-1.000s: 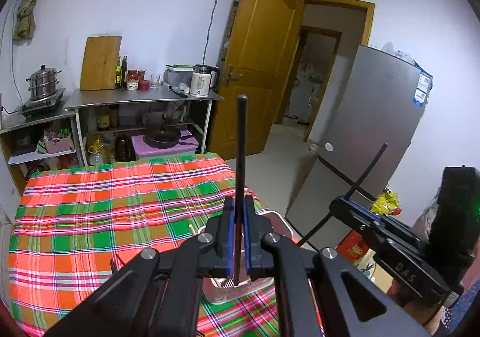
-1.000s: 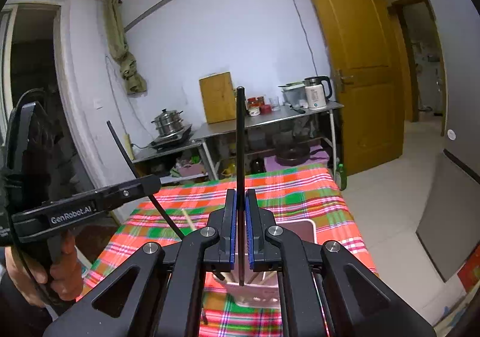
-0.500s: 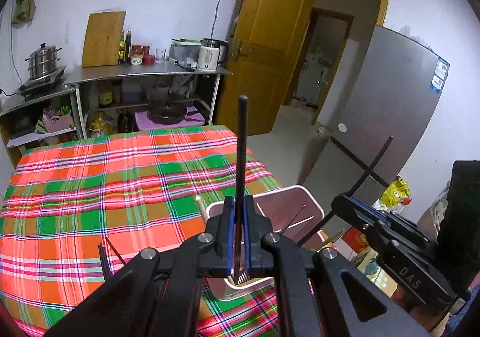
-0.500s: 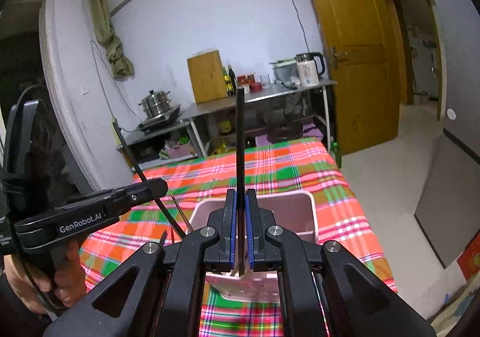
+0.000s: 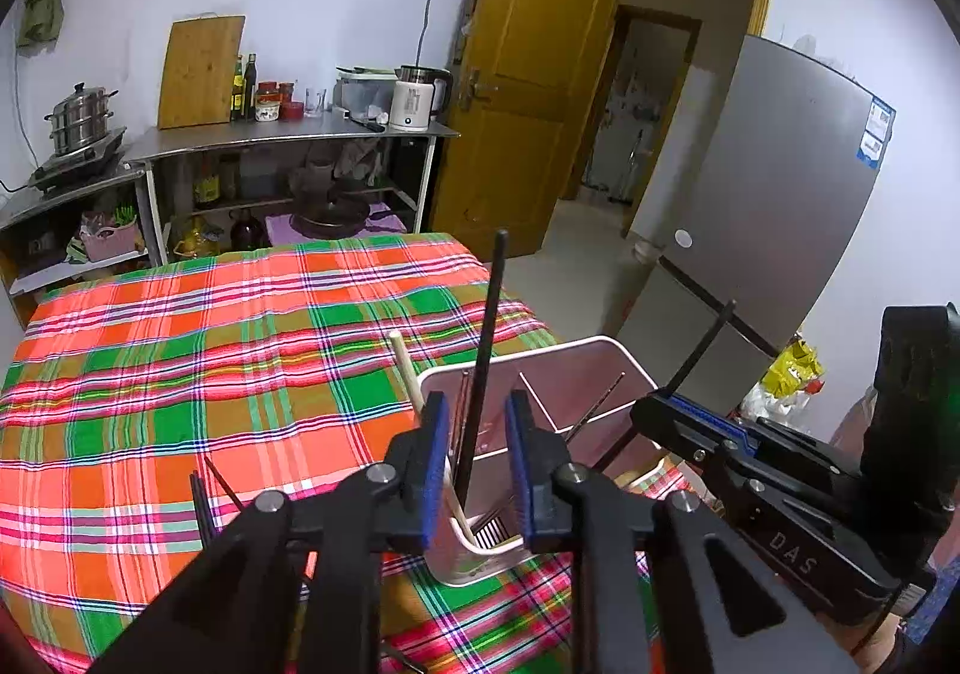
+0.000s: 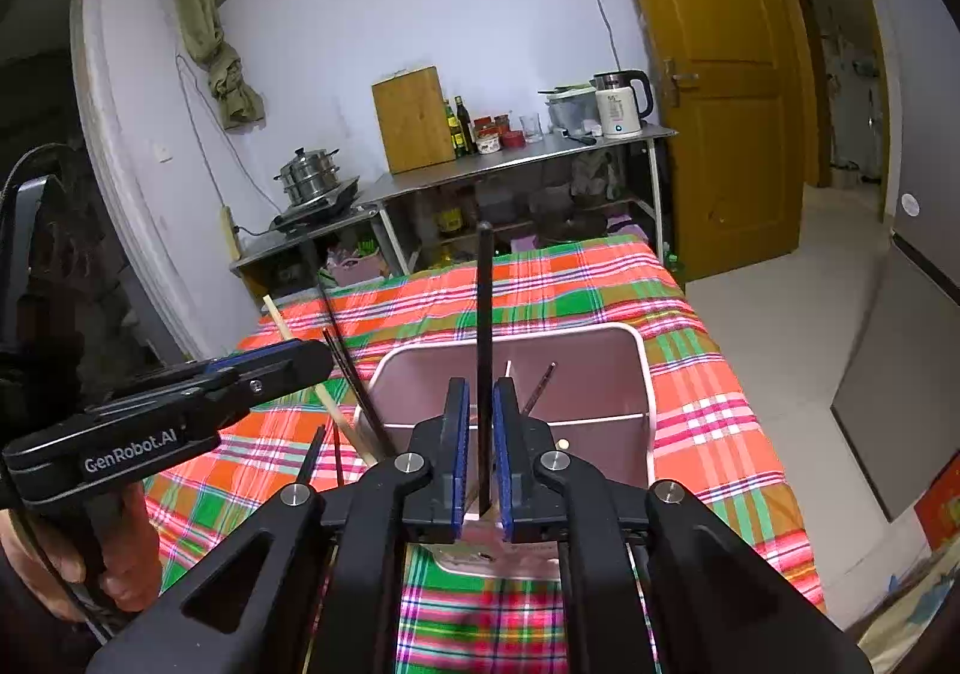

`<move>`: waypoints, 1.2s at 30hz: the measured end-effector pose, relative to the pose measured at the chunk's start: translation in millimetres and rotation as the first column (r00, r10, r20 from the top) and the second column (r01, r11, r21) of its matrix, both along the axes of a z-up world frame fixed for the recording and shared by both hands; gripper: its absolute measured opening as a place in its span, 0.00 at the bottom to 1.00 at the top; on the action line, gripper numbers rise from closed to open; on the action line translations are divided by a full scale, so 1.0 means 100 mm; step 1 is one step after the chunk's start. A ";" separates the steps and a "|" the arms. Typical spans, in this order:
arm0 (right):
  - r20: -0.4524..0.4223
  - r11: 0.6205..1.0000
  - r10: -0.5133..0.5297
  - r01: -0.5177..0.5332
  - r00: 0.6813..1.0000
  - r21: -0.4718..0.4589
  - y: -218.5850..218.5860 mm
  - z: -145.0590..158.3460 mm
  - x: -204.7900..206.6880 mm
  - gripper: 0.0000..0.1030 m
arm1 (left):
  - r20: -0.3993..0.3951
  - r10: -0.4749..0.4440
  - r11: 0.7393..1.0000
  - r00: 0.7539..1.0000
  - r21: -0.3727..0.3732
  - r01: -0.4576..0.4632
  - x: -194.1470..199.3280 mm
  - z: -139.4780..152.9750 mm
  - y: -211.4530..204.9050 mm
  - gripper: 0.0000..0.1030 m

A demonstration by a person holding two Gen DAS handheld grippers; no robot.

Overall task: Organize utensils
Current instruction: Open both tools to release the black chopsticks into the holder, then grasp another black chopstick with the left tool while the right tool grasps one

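Note:
A pink divided utensil holder stands on the plaid tablecloth, with several chopsticks leaning inside. My left gripper is open above its near compartment; a black chopstick stands free between the parted pads, its lower end in the holder. A pale wooden chopstick leans in beside it. My right gripper has its jaws slightly parted around another upright black chopstick over the holder; contact is unclear. The right gripper also shows at the right of the left wrist view.
Loose dark chopsticks lie on the plaid cloth left of the holder. Behind the table stands a metal shelf with a kettle, bottles and a cutting board. A grey fridge and an open door are at the right.
Both grippers came down over the holder. The left jaws opened and let go of the black chopstick, which dropped into the holder. The right jaws parted slightly.

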State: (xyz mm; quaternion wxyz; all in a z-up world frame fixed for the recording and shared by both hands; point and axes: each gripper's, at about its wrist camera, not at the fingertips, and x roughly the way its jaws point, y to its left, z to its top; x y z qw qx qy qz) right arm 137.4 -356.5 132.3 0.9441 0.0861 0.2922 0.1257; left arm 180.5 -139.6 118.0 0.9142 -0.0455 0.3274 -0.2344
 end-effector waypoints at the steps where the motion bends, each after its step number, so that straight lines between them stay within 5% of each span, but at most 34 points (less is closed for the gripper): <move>1: 0.003 1.000 -0.002 0.002 1.000 -0.003 0.00 0.01 -0.01 0.09 | 0.005 0.002 1.000 1.000 -0.004 -0.002 -0.02 0.02 0.02 0.20; 16: 0.065 1.000 -0.014 0.014 0.998 -0.012 -0.04 0.21 -0.29 0.11 | 0.044 0.052 0.998 0.998 -0.028 -0.051 -0.34 0.08 0.41 0.22; 36: 0.016 0.994 0.108 -0.108 0.994 -0.013 0.43 -0.08 -0.54 0.11 | -0.031 0.209 0.978 0.977 -0.018 -0.210 -0.78 -0.52 1.22 0.22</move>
